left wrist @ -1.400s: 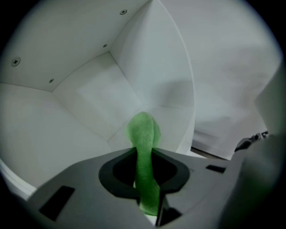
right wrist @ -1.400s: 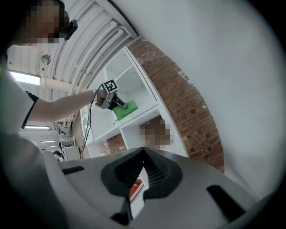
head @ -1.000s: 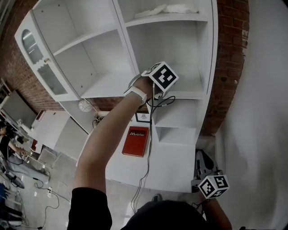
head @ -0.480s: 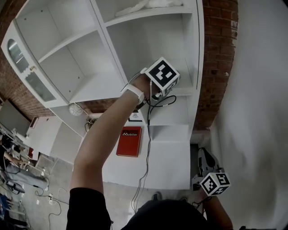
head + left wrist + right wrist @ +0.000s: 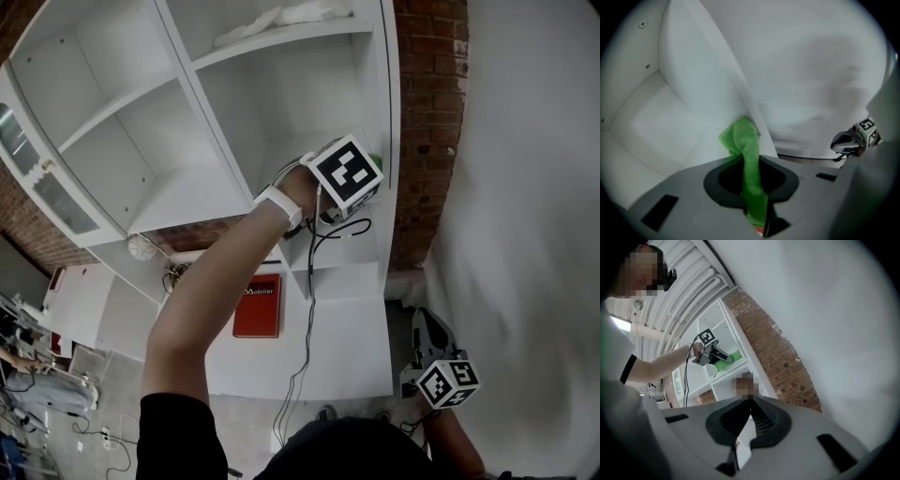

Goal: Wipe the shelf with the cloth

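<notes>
- Left tool: you hold it raised into the right-hand compartment of the shelf unit. Its jaws are clamped on the green cloth.
- Green cloth: a folded strip stands up out of the jaws. Its free end presses against the white right-hand upright of the compartment, just above the shelf board.
- Right tool: you hold it low by your side, well apart from the shelves. Its jaws are drawn together with nothing between them.
- Crumpled white fabric: lies on the shelf above the one you are at.
- Red book: lies flat on the white worktop beneath the shelves.
- Brick wall: runs beside the unit's right edge.
</notes>
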Motion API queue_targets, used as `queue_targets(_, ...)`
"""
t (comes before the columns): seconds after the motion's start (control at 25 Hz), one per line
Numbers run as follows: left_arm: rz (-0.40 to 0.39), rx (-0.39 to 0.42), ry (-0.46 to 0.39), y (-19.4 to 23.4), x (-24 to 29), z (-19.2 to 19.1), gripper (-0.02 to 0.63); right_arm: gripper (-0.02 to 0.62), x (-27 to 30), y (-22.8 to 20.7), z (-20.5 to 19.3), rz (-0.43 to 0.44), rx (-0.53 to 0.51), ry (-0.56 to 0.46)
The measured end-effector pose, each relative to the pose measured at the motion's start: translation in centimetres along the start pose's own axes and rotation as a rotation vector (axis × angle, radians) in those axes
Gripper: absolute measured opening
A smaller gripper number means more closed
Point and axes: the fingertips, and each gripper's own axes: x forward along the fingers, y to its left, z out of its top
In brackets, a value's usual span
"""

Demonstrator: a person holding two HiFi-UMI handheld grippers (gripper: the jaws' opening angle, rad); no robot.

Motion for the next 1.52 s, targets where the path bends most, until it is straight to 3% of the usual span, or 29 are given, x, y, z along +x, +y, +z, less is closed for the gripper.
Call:
queue_targets(0.32,-0.102,0.053,-0.072,-3.9,-1.1,0.1,0.064,0.0,0.0,0.5,0.3,-0.027,-0.013,-0.009)
queue_targets(0.52,-0.253,0.028,-0.261,-8.2,-2.5,-0.3,0.064,0.0,0.2,0.9,0.6,-0.035,-0.053,-0.01)
queue_targets(0.64,-0.271,-0.014,-0.375,-9.7,-3.3,-1.7,0.064,0.0,0.5,1.3,0.4,-0.031,-0.067,-0.002)
queue_targets(0.92,-0.126,-0.234,-0.652,-10.2,-4.6,-7.6,0.064,0.0,0.7,2.4,1.3,-0.024,-0.162,0.002)
queue_targets(1.12,-0.008,-0.457,-0.72,-10.5,-4.5,-13.3,0.064,0.0,1.1,2.7,2.6,-0.026,-0.233,-0.016)
queue_targets(1.32,-0.006,-0.696,-0.803,-13.5,-4.6,-18.0,0.064,0.0,1.0,3.4,3.2,-0.007,-0.274,-0.035)
queue_targets(1.4,-0.004,-0.758,-0.8,-15.0,-4.4,-19.6,0.064,0.0,1.1,3.7,3.1,-0.001,-0.296,-0.039)
queue_targets(1.52,-0.013,-0.786,-0.756,-17.2,-3.5,-21.3,0.064,0.0,1.3,4.1,2.6,0.013,-0.306,-0.033)
